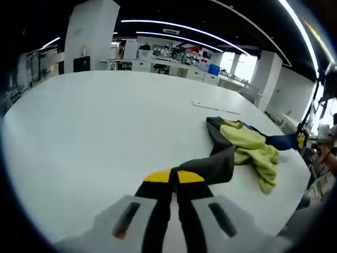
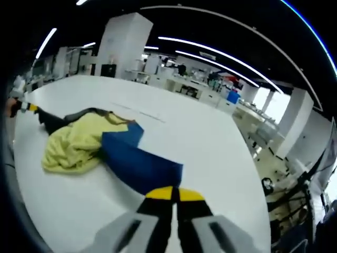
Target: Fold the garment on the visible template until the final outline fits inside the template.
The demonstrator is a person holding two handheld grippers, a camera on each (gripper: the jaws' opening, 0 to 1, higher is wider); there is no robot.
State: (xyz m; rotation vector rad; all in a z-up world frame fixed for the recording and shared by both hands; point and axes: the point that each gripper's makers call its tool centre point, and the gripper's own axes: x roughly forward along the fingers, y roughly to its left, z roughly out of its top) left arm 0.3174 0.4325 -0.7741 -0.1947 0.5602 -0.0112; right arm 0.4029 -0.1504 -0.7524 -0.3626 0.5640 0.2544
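Garment (image 1: 247, 150) bunched on white table (image 1: 95, 137), soft, limp, light, likely to sag and drag, best pinched at outer corners; left gripper (image 1: 174, 176) clenched on dark edge, right gripper (image 2: 175, 194) clenched on blue corner, cloth stretched between.

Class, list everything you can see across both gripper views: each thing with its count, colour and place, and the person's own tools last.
Garment: one; yellow, blue and dark grey; crumpled on the table, stretched between the two grippers.
Table: one, white, under the garment.
Template outline: one, faint lines on the table beyond the garment.
Left gripper: one, yellow-tipped, shut on the garment's grey end.
Right gripper: one, yellow-tipped, shut on the garment's blue end.
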